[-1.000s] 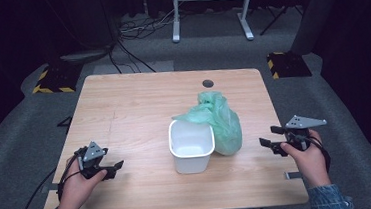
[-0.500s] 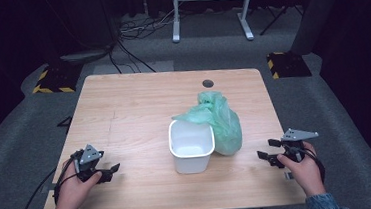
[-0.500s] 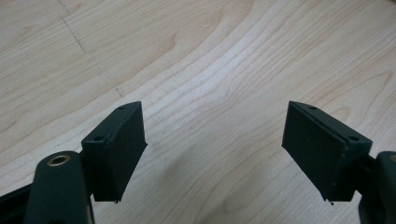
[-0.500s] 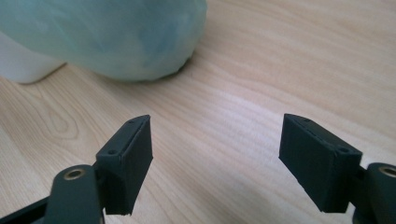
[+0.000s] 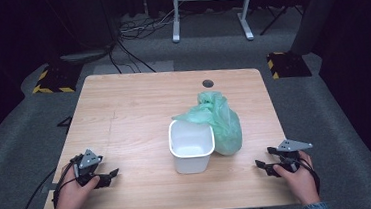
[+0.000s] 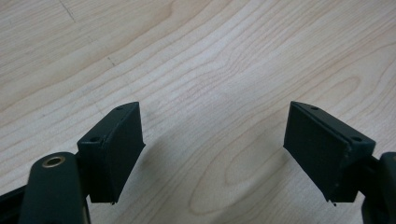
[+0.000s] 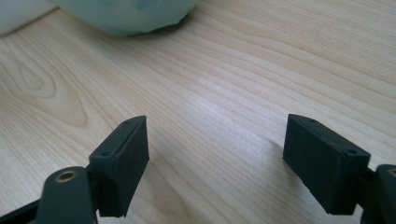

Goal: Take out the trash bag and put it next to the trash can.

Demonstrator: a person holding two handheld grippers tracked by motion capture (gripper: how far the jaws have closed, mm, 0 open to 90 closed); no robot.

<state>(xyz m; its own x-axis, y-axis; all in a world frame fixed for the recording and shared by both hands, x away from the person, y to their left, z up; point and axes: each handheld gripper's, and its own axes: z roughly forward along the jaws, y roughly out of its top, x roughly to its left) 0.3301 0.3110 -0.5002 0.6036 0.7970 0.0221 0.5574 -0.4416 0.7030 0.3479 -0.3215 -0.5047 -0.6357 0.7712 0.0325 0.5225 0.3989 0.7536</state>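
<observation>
Grippers at rest on a wooden table, both released, a tub and bag between them.

From the high view, the left gripper (image 5: 110, 176) sits near the table's (image 5: 138, 108) front left corner and the right gripper (image 5: 263, 164) near its front right edge, each held by a hand whose forearm is cut off at the bottom. Both sets of jaws stand wide apart over bare wood, gripping nothing. A white plastic tub (image 5: 191, 145) stands at the middle front, open and seemingly empty; a crumpled green bag (image 5: 221, 122) touches its right rear side, contents impossible to make out. In the right gripper view the green bag's (image 7: 130, 14) lower edge is cropped at the top.
</observation>
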